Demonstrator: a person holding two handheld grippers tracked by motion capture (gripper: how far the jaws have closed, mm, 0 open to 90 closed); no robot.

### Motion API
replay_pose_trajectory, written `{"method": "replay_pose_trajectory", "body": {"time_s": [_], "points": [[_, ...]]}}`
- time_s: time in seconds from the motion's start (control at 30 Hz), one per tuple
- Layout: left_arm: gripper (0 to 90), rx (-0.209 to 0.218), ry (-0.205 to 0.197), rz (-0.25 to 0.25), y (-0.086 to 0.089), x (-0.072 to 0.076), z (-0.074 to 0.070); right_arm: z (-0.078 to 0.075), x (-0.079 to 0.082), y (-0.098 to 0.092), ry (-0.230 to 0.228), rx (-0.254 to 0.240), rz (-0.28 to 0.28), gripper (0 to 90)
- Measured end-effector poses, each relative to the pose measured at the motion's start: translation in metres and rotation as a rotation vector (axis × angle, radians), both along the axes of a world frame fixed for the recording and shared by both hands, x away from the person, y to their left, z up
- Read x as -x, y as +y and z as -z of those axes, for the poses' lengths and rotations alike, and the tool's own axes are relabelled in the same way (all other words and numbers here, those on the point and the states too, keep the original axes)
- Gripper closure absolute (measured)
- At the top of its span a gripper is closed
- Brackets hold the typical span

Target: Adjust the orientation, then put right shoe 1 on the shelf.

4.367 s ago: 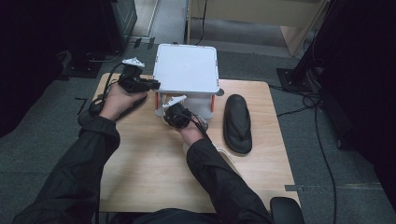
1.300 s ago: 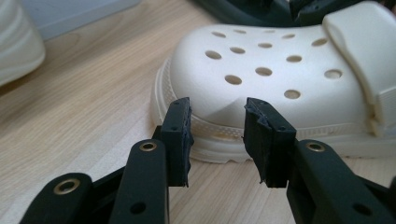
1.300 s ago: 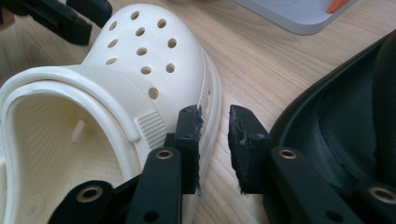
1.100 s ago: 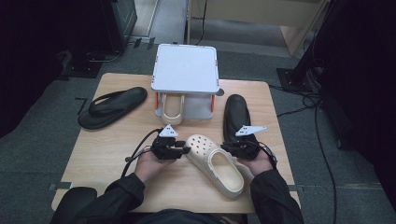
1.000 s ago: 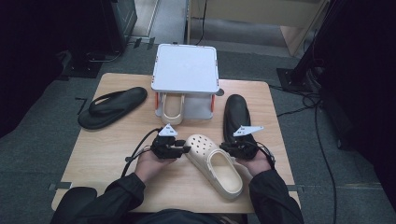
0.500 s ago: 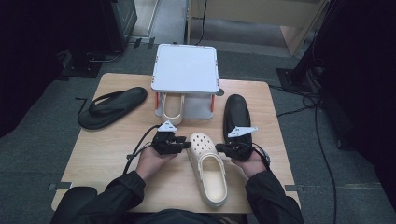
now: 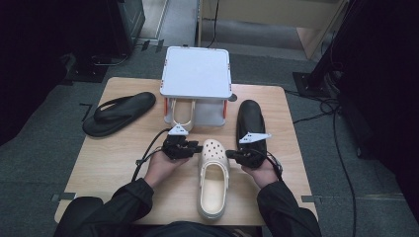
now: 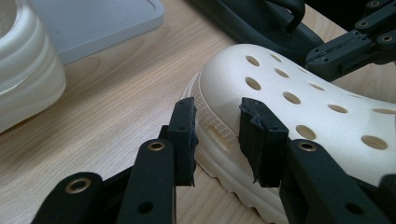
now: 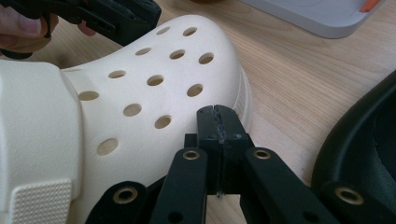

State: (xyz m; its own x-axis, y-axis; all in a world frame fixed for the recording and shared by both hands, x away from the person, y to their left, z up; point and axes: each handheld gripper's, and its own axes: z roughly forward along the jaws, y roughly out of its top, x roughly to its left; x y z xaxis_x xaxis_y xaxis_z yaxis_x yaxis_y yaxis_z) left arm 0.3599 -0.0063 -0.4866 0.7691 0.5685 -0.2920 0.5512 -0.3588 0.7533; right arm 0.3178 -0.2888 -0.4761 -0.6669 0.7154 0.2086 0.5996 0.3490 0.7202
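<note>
Cream clog [image 7: 213,180] flat on worktop [image 7: 113,163], toe toward white box [image 7: 196,72].
Left tongs [image 7: 196,148] at toe's left side, jaws just been closing, clog edge between, pads not pressing.
Right tongs [image 7: 232,155] pressed together, empty, against toe's right side.
Black shoe [image 7: 251,118] right of clog; black flip-flop [image 7: 118,112] far left; second cream clog [image 7: 182,112] under box.

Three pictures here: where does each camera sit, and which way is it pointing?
High view: above the person's side, looking forward and down on the table; forearms, hands, both grippers show.
Left gripper view: rides the left gripper, looking along its parted jaws at the clog's side.
Right gripper view: rides the right gripper, jaws shut, looking at the clog's holed toe; a hand shows.
Shared: the clog and the wooden table.
</note>
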Motion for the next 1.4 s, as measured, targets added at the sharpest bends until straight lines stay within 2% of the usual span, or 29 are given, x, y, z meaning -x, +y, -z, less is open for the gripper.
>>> {"method": "replay_pose_trajectory", "body": {"time_s": [0.07, 0.2, 0.33, 0.4, 0.47, 0.53, 0.6, 0.63, 0.67, 0.93, 1.07, 1.17, 1.2, 1.4], "points": [[64.6, 0.008, 0.009, 0.003, 0.001, -0.001, 0.0, -0.001, 0.0, -0.002, -0.001, -0.002, 0.006, 85.3], [63.6, -0.005, 0.026, 0.017, 0.004, -0.004, 0.0, -0.001, -0.002, -0.004, 0.013, -0.006, 0.017, 80.0], [62.5, 0.016, 0.018, 0.027, 0.009, -0.006, -0.008, -0.009, 0.001, -0.007, 0.002, -0.068, 0.006, 72.6], [61.3, 0.019, 0.012, 0.032, 0.011, -0.007, -0.013, -0.014, 0.004, -0.008, -0.018, -0.092, -0.007, 69.2], [59.4, 0.02, 0.019, 0.036, 0.013, -0.008, -0.015, -0.017, 0.006, -0.008, -0.023, -0.109, -0.015, 67.5], [57.2, 0.018, 0.031, 0.045, 0.015, -0.01, -0.019, -0.026, 0.014, -0.007, -0.048, -0.126, -0.033, 66.3], [55.4, 0.013, 0.018, 0.054, 0.02, -0.011, -0.028, -0.032, 0.019, -0.005, -0.065, -0.126, -0.04, 65.9], [54.8, 0.013, 0.018, 0.054, 0.02, -0.011, -0.028, -0.032, 0.019, -0.005, -0.065, -0.126, -0.04, 65.9], [54.6, 0.019, 0.002, 0.052, 0.023, -0.012, -0.033, -0.038, 0.023, -0.003, -0.081, -0.143, -0.062, 64.1], [52.5, 0.032, 0.0, 0.041, 0.036, -0.02, -0.048, -0.049, 0.035, 0.01, -0.108, -0.148, -0.135, 55.6], [52.3, 0.027, 0.001, 0.034, 0.046, -0.026, -0.057, -0.043, 0.039, 0.021, -0.088, -0.131, -0.174, 49.0], [52.3, 0.03, -0.007, 0.029, 0.049, -0.028, -0.061, -0.041, 0.04, 0.025, -0.069, -0.118, -0.179, 47.5], [52.3, 0.041, -0.008, 0.026, 0.053, -0.03, -0.066, -0.038, 0.041, 0.029, -0.065, -0.096, -0.186, 47.0], [52.6, 0.051, -0.031, 0.018, 0.06, -0.038, -0.081, -0.03, 0.04, 0.034, -0.047, -0.062, -0.193, 46.1]]}}
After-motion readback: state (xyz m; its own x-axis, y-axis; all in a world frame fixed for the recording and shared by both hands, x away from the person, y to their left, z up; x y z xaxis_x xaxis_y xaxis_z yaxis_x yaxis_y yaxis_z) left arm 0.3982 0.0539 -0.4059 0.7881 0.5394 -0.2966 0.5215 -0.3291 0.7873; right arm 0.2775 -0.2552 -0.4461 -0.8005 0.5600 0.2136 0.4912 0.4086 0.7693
